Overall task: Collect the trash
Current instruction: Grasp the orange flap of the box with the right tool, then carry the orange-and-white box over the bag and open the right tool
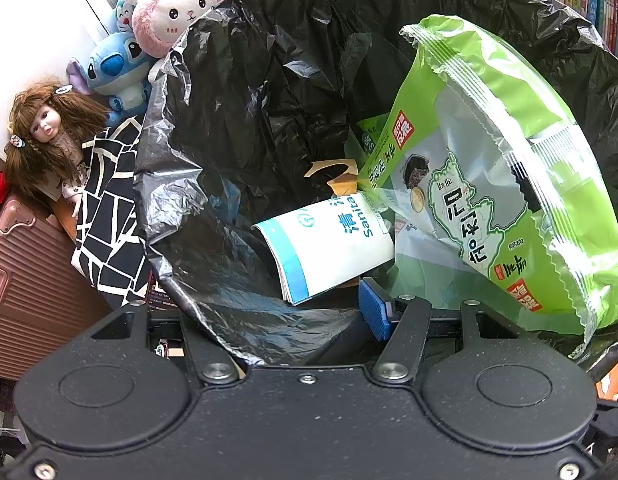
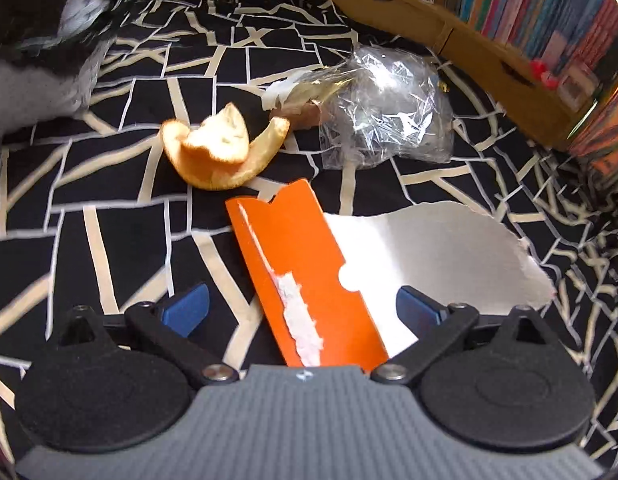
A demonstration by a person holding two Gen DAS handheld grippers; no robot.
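Over a black-and-cream patterned table (image 2: 109, 184), the right tongs (image 2: 305, 312) gape, released, above torn orange card (image 2: 297, 264); orange peel (image 2: 221, 152) and clear wrap (image 2: 389, 112) remain uncollected. Left tongs (image 1: 293, 320) clench the black bin bag's rim (image 1: 197, 288), a green wrapper (image 1: 489, 168) already inside.

Doll (image 1: 45, 136); plush toys (image 1: 169, 12); perhaps books (image 2: 549, 12)

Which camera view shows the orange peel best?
The right wrist view: the orange peel lies whole and unobstructed on the patterned cloth, beyond the orange card. The left wrist view shows no peel on the cloth; it looks into the black bag.
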